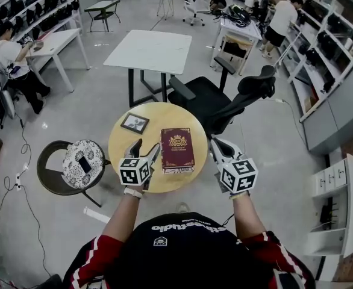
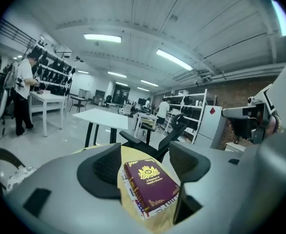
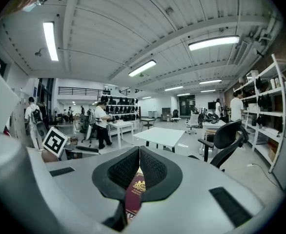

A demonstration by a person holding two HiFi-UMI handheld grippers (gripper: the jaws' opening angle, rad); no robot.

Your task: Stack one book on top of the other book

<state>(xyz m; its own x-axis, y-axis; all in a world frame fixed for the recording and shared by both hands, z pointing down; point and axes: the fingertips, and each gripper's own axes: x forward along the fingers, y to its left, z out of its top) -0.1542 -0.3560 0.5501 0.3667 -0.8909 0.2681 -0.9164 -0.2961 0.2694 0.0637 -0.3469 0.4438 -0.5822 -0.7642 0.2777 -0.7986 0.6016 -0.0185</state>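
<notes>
Stack is seen between the two claws, on the near half of the round wooden table [image 1: 155,113].

- Left claw [image 1: 145,149] [image 2: 145,152]: jaws spread wide, nothing clamped. It is placed just beside the left edge of the stack, near its front corner. In the left gripper view the maroon book [image 1: 177,149] [image 2: 150,182] is framed in the gap between the jaws, lying just past the tips and lower down. Contact with the book can't be confirmed.
- Right claw [image 1: 220,149] [image 3: 139,152]: jaws pressed together at the tips, nothing pinched. It is held at the right rim of the table, apart from the stack. In the right gripper view only a sliver of the maroon book [image 3: 134,194] is seen, through the slot below the closed tips.

Book details:
- Maroon book: hard cover, gold crest in the middle with a gold title line beneath it, gold corner ornaments. It is laid flat and face up on the lower book [image 2: 135,199], roughly squared to it.
- Lower book: mostly covered; a white edge with red and blue print is exposed along the left and near sides.

A small dark picture frame [image 1: 134,123] is laid flat on the table, left of the stack and further back, well clear of it.
</notes>
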